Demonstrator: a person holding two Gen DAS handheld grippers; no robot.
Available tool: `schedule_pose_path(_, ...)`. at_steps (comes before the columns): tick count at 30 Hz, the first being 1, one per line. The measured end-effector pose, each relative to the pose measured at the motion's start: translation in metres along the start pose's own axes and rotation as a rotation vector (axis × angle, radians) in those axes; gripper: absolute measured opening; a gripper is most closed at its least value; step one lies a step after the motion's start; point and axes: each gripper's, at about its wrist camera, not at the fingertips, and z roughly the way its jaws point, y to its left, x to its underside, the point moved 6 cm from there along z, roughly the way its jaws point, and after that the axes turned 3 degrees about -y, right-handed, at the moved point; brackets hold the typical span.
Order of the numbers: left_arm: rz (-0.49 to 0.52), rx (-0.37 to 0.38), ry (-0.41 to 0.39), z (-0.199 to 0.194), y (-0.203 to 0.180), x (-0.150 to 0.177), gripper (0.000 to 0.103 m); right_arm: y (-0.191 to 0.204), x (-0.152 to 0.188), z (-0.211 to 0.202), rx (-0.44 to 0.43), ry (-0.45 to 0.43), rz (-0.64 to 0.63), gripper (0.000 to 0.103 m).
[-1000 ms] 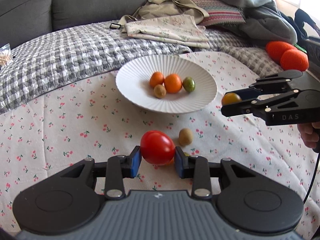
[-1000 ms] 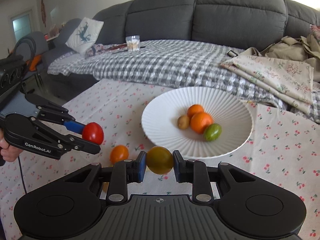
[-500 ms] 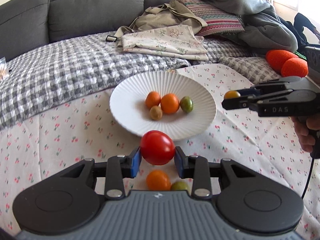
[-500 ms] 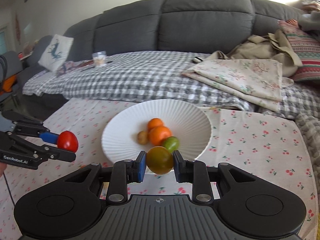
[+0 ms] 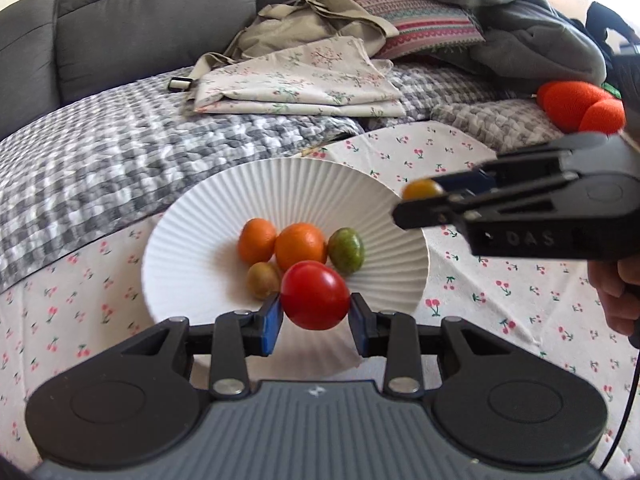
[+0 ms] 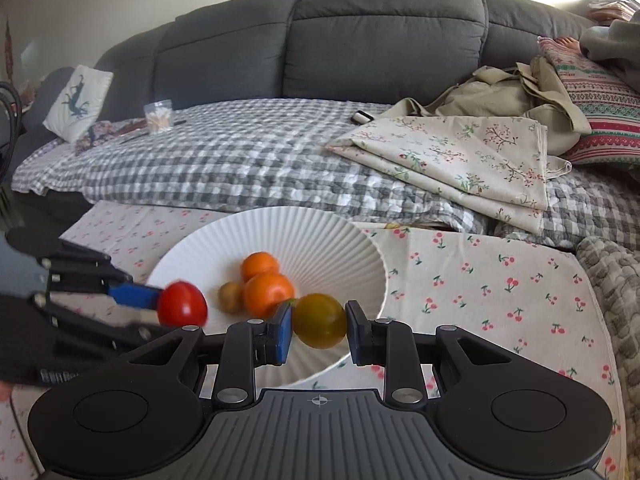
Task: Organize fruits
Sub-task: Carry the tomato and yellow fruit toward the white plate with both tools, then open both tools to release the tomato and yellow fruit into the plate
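Your left gripper [image 5: 315,314] grips a red tomato [image 5: 315,295]; your right gripper [image 6: 319,332] grips a yellow-green tomato [image 6: 319,320], both over the plate's [image 5: 280,184] 6 o'clock rim.

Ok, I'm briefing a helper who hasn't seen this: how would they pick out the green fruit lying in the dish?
Find the white ribbed plate on the cherry-print cloth before the grey sofa. Four small fruits cluster at its middle. The green fruit lies at the right end of the cluster in the left wrist view: mottled green and red, while its neighbours are orange or brownish.
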Motion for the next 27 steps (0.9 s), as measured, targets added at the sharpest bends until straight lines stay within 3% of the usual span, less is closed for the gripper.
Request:
schedule_pose_path(15,-0.009,-0.009,0.027,0.025,0.008,0.0,0.034,-0.012,-0.003,0.053,0.014,0.022,0.007,0.027)
schedule_pose_path(27,-0.038,0.018,0.005,0.012,0.013,-0.001,0.036,-0.026,-0.005,0.044,0.013,-0.024,0.112,0.03)
